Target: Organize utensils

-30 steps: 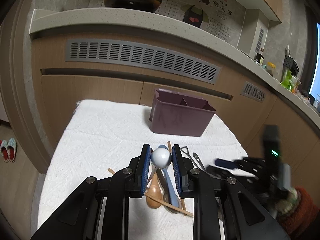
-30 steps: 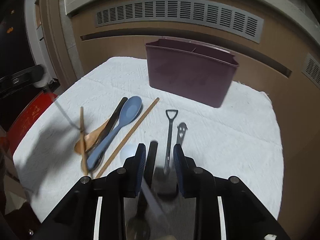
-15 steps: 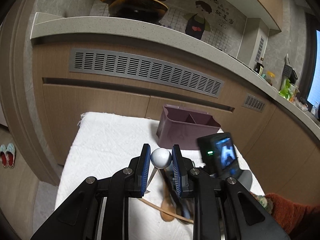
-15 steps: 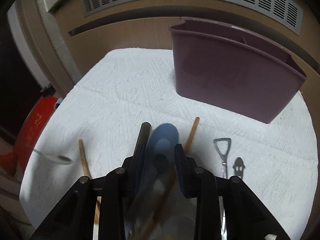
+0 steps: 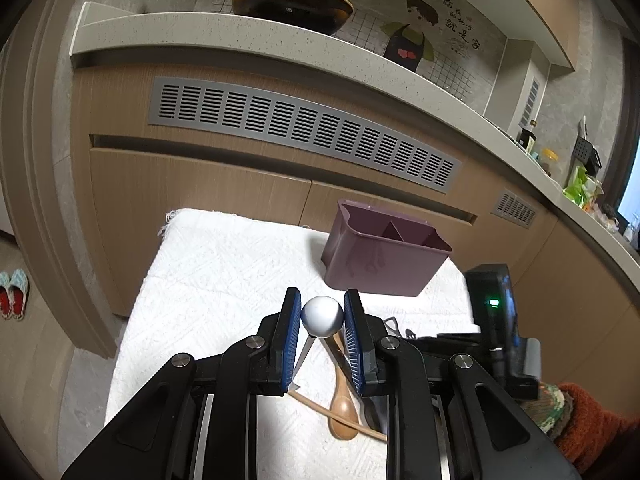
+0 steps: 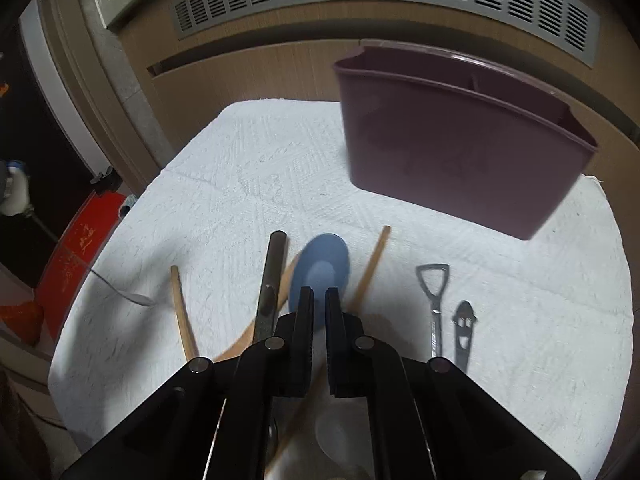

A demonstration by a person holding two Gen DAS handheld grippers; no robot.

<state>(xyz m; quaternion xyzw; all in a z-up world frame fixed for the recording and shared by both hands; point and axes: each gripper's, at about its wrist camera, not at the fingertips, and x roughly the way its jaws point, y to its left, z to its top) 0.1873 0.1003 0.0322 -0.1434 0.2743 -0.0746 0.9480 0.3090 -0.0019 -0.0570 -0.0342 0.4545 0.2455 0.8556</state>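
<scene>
Grippers: left gripper clamps white spoon; right gripper closing on blue spoon.

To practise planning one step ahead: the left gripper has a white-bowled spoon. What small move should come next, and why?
Probably carry it forward and slightly right, toward the purple caddy. The left gripper is clamped on the white-bowled spoon, its bowl held above the cloth, and the caddy's visible compartments show nothing inside.
</scene>
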